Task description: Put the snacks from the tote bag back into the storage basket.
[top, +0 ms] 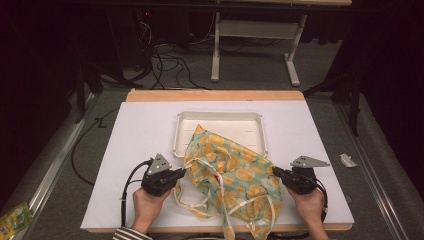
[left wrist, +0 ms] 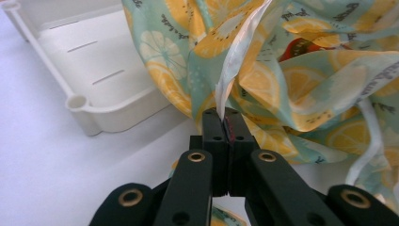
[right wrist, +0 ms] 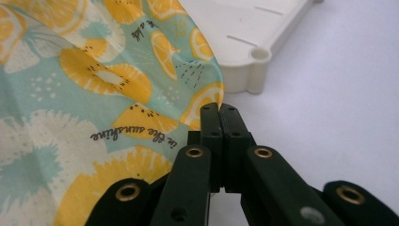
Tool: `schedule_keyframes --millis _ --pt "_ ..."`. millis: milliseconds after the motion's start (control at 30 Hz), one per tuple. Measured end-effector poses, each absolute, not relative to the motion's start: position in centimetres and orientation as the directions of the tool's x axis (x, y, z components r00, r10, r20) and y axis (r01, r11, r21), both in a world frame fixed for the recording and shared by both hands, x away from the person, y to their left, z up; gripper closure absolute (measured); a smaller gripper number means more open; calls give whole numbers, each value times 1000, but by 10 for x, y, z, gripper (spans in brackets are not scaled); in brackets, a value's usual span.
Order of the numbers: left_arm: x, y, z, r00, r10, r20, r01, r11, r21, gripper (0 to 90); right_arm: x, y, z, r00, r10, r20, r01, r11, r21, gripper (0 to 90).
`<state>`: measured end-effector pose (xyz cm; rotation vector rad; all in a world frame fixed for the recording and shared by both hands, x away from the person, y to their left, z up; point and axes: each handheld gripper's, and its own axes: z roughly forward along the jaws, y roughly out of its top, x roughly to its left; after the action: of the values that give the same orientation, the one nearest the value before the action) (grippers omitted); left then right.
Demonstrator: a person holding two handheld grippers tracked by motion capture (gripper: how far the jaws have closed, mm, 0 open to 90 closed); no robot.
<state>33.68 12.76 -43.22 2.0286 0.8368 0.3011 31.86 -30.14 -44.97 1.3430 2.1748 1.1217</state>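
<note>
On one white board (top: 135,140), two tongs, left (top: 183,173) and right (top: 275,172), each clamp (seemingly by its edge) one lemon-print cloth (top: 235,175) beside one tray (top: 220,120).

The bag (top: 230,175) is thin, soft cloth, printed and faintly sheeny, with smooth satin-like white ribbon (left wrist: 240,61) straps. The tray (top: 220,122) looks like cream plastic, smooth and slightly glossy. The table (top: 145,135) has a matt white top and a bare wooden edge. The left gripper (left wrist: 225,120) is matt black plastic with brass-coloured rivets.
</note>
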Motion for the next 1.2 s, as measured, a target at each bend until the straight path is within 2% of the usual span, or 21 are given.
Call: schedule_keyframes --millis 233,567,867,1200 --pt "334 124 -432 757 645 -101 433 -380 817 900 324 -300 -460 -475 873 111 619 242 747 880" --pt "333 118 -432 767 633 -106 427 -380 821 900 305 -301 -438 -477 871 113 568 208 796 711" --pt "332 116 -434 772 627 -107 426 -385 819 900 277 -281 -415 -561 825 66 469 252 847 593" --pt "332 116 -433 770 628 -111 427 -378 821 900 276 -244 -416 -666 742 74 452 322 832 423"
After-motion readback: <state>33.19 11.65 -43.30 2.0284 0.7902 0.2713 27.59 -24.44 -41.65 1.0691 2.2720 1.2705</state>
